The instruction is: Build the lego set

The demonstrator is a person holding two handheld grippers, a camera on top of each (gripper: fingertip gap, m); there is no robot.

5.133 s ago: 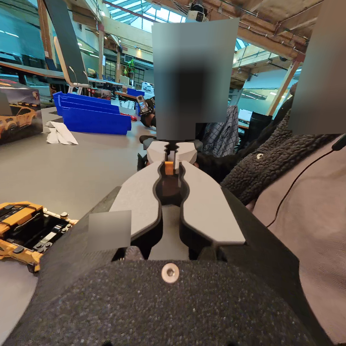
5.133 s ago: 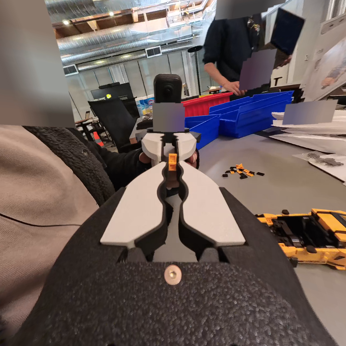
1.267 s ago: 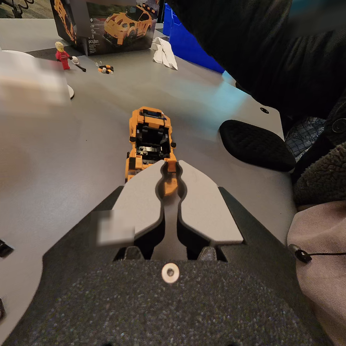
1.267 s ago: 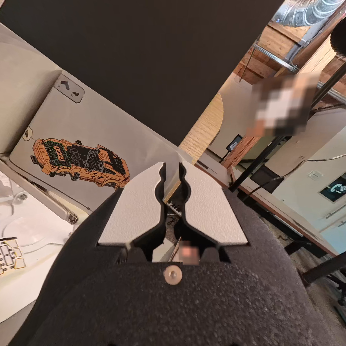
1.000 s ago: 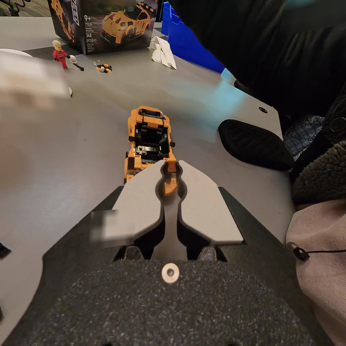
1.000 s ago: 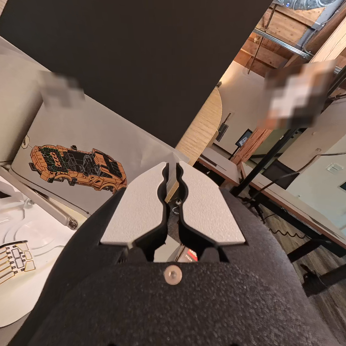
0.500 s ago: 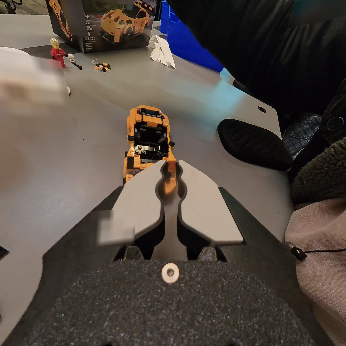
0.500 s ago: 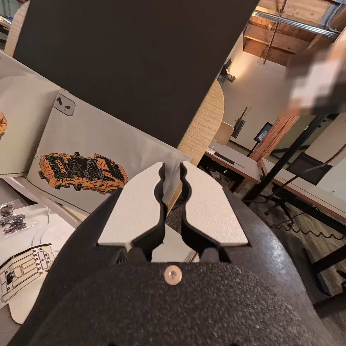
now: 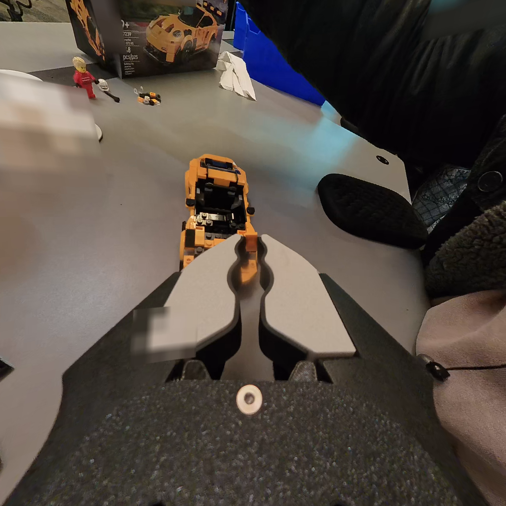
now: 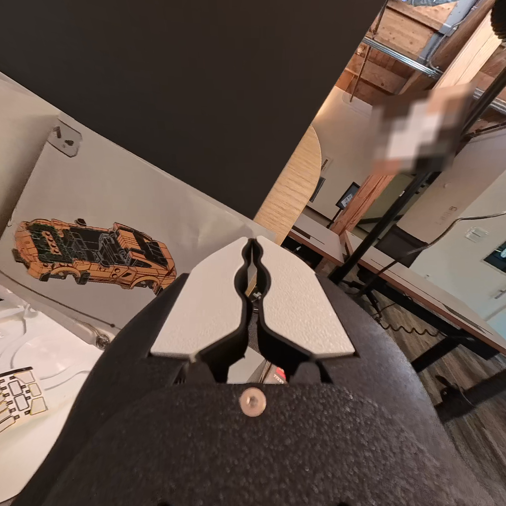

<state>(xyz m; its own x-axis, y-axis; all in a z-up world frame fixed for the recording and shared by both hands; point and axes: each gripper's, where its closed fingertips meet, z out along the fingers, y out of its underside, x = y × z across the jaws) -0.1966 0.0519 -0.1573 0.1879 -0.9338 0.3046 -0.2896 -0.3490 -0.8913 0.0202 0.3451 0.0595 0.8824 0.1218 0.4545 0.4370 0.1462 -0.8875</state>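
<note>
Left claw point(image 9: 249, 241) low over the grey tabletop point(image 9: 95, 232), tips closed on the near corner of the orange toy car point(image 9: 216, 202), an orange piece pinched in the narrow gap between them. Car half-built, flat on the tabletop, roof missing, black interior and studs exposed, pointing away from the camera. Beyond it, at the far edge: set box point(image 9: 153, 35) standing upright, red minifigure point(image 9: 83, 76) standing just in front of it, a small white-and-black piece point(image 9: 108, 89) beside the figure, a little cluster of loose orange and black bits point(image 9: 149, 98) nearby. Crumpled white paper point(image 9: 236, 75) to the right of the box, blue bin point(image 9: 273, 65) behind that. Black padded rest point(image 9: 369, 208) on the tabletop right of the car, well apart from it. Right claw point(image 10: 253, 242) raised and tilted, tips drawn together on the corner of the instruction page point(image 10: 123, 191), page edge visible in the gap. Page printed with a drawing of the orange car point(image 10: 93, 254). Sticker sheet point(image 10: 19, 394) on white plastic at lower left. Dark panel point(image 10: 191, 95) filling the top of the right wrist view.
</note>
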